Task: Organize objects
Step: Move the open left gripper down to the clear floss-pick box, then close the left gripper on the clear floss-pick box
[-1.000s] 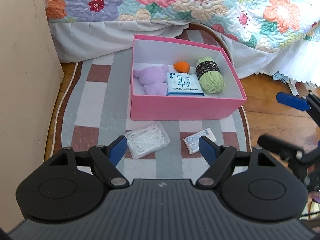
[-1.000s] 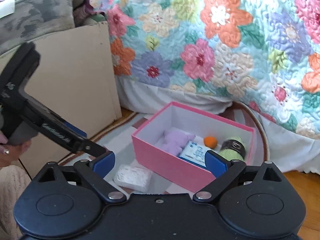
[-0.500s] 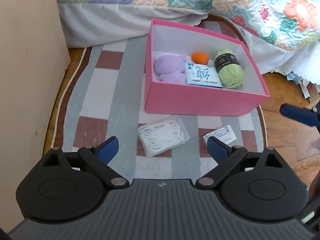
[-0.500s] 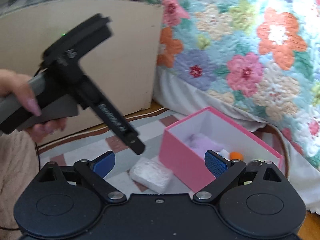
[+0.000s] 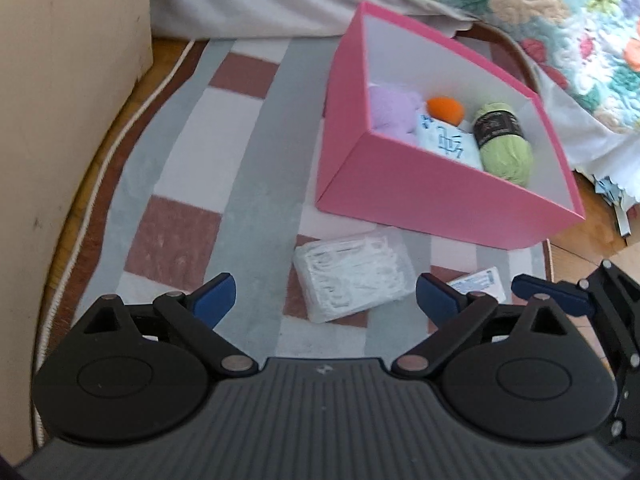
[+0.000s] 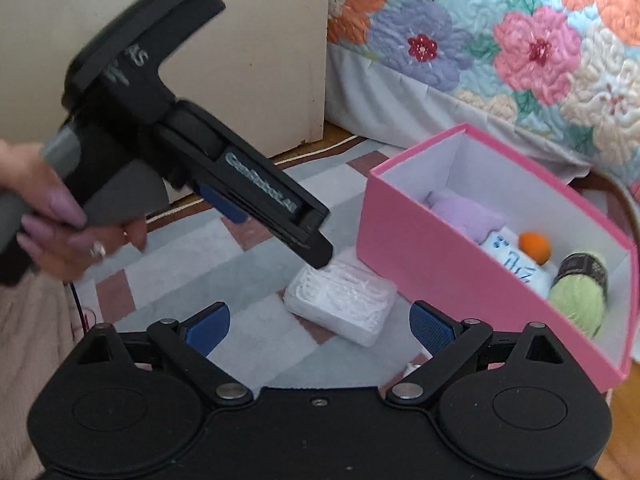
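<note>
We hold our left gripper (image 5: 322,300) tilted down over the checked rug (image 5: 192,168), its blue pads spread wide with nothing pressed between them — the clear box of floss picks (image 5: 352,278) lies on the rug right in the gap ahead of the fingertips, not touched. In the right wrist view the same left gripper (image 6: 312,240) shows from the side, our hand (image 6: 60,220) wrapped round its grey handle, the black tip hanging just above the floss box (image 6: 344,300).

Our right gripper (image 6: 320,324) is released as well, pads well apart and empty, pointing at the same floss box from the other side. One of its blue fingers (image 5: 548,292) pokes into the left wrist view at the right edge.

Just beside the floss box, to its right, a small white packet (image 5: 480,282) rests on the rug, partly hidden behind our left gripper's right pad.

The pink box (image 5: 440,196) stands open on the rug just behind both loose items, close to the white bed skirt and flowered quilt (image 6: 520,40). Inside it lie a lilac soft toy (image 5: 394,112), a tissue pack with blue print (image 5: 448,144), a small orange ball (image 5: 444,108) and a green yarn skein (image 5: 504,144) with a dark label. A beige panel (image 5: 60,120) rises at the rug's left edge.
</note>
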Tool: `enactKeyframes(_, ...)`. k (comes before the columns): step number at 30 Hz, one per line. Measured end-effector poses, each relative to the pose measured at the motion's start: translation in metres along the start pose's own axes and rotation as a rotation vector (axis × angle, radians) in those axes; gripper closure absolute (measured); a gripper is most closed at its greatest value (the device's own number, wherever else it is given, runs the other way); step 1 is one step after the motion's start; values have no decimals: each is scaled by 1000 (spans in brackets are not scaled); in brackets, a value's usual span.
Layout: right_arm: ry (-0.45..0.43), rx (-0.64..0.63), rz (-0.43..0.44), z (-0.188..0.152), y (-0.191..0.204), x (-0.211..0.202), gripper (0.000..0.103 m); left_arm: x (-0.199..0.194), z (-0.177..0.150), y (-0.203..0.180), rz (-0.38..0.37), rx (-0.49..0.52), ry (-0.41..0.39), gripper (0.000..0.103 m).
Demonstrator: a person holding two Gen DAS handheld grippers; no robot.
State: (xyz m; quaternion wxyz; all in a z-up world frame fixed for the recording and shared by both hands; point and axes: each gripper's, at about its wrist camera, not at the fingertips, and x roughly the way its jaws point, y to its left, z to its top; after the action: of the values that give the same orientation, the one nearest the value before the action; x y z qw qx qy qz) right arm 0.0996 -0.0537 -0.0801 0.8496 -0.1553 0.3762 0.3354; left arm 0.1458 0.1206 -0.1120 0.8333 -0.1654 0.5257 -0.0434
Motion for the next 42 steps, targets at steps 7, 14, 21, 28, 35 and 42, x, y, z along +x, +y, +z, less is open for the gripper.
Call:
enactKeyframes(7,1,-41,-82,-6,9,19,5,10,-1,16,-66,-96,8,7)
enactKeyframes(14,1,11,-88,-13,-2,41,5,21,3,16,-81,-97,-19,7)
enactKeyframes(21,16,132,-69,-20,-12,71,8,39,7,20,-84,-124,-6,15)
enactKeyframes(28,28,189,-29,-23,-20,88,10,47,8,15,-49,-114,-11,52)
enactKeyframes(35,24,196,-18,-30,-19,88,13,51,6,20,-95,-173,-4,63)
enactKeyframes(42,79,236,33,-33,-19,79,12,51,1,26,-138,-242,46,63)
